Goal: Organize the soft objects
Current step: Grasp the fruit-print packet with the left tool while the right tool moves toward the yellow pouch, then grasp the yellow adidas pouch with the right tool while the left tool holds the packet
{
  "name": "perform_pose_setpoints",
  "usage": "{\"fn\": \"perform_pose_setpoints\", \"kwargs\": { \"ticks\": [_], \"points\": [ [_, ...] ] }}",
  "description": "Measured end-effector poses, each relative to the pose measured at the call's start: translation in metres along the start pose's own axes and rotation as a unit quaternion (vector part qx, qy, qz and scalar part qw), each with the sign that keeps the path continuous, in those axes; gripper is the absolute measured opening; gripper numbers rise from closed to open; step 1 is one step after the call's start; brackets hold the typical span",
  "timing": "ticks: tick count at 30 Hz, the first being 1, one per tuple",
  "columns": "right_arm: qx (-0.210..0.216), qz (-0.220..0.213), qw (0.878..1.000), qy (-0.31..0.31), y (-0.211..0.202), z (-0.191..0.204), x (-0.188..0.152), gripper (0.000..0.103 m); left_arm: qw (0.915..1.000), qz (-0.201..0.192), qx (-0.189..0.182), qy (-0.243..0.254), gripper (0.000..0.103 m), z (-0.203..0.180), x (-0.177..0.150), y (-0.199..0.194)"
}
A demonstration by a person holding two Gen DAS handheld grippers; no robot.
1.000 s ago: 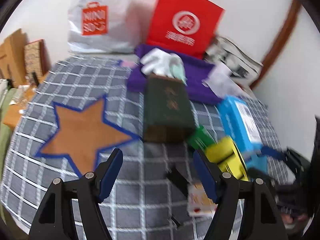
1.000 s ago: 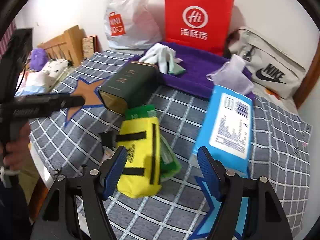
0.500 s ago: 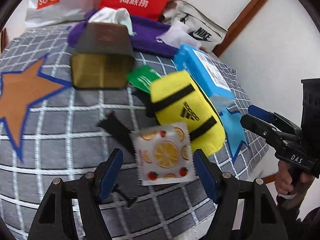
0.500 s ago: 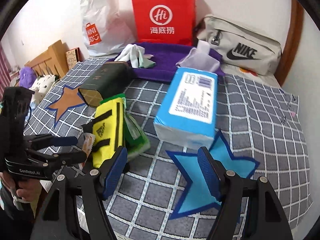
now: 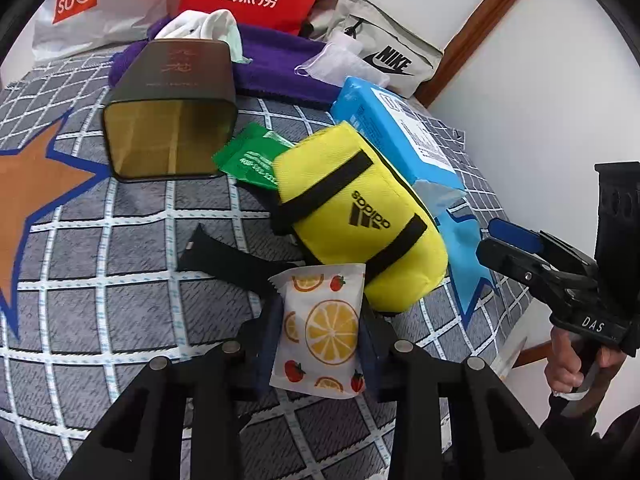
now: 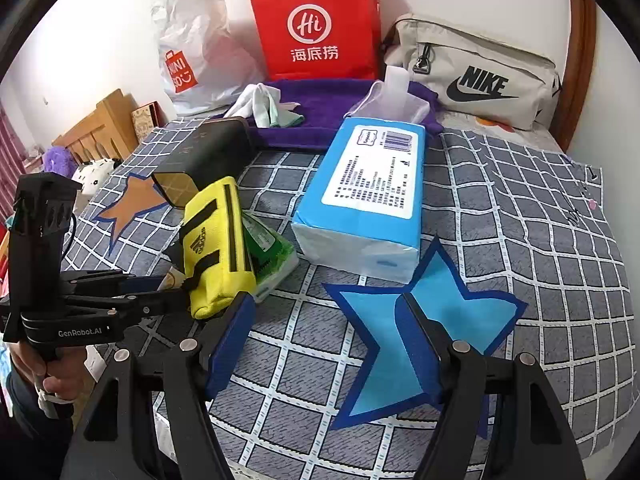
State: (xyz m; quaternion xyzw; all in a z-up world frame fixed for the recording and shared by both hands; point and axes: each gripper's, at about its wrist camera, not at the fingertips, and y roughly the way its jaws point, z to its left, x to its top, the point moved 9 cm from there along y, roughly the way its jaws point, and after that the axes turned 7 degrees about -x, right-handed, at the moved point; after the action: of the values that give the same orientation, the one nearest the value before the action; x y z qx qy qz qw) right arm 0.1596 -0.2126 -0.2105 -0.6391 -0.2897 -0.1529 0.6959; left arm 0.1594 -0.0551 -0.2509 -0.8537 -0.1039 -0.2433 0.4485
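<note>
between the two pads of the left gripper (image 5: 320, 344) sits a small white packet with orange slices and strawberries printed on it (image 5: 320, 336). the jaws have just been closing and now both pads press on the sides of the packet, which lies at the near edge of the grey checked bedcover (image 5: 120, 240). just behind the packet is a yellow adidas pouch (image 5: 356, 216) with black straps, and it seems to touch the packet's top edge, though the view is too bent to be sure. a green pack (image 5: 248, 160) lies under the far end of the pouch. beside the pouch stands a blue tissue pack (image 6: 368, 196), and behind the green pack is a dark tin lying on its side (image 5: 168, 120).

the right gripper (image 6: 324, 344) holds nothing; its jaws stand wide above a blue star patch (image 6: 432, 312) on the bedcover. further back are a purple towel (image 6: 320, 108), a red paper bag (image 6: 316, 24), a white miniso bag (image 6: 196, 48) and a grey nike bag (image 6: 476, 68).
</note>
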Motion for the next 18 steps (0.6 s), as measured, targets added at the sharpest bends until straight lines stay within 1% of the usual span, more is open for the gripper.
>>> {"fn": "perform_pose_setpoints", "kwargs": {
  "ticks": [3,6,8,11,12,18],
  "points": [
    [0.003,-0.002,1.0,-0.005,0.0,0.005,0.001,0.072,0.9997,-0.009,0.024,0.004,0.032,0.008,-0.001,-0.011],
    [0.011,-0.004,1.0,-0.011,-0.001,0.014,0.003,0.072,0.999,-0.021,0.039,-0.006,0.032,0.019,0.0,-0.026],
    [0.019,-0.005,1.0,-0.019,-0.001,0.023,0.004,0.072,0.9978,-0.031,0.057,-0.015,0.032,0.03,0.002,-0.036],
    [0.027,-0.005,0.999,-0.036,0.003,0.041,0.007,0.072,0.9922,-0.047,0.112,-0.029,0.032,0.053,0.005,-0.053],
    [0.031,-0.005,0.999,-0.043,0.005,0.047,0.008,0.072,0.9908,-0.051,0.12,-0.036,0.032,0.059,0.006,-0.057],
    [0.032,-0.002,0.996,-0.083,0.029,0.082,0.015,0.073,0.991,-0.058,0.108,-0.053,0.032,0.075,0.005,-0.06]
  ]
}}
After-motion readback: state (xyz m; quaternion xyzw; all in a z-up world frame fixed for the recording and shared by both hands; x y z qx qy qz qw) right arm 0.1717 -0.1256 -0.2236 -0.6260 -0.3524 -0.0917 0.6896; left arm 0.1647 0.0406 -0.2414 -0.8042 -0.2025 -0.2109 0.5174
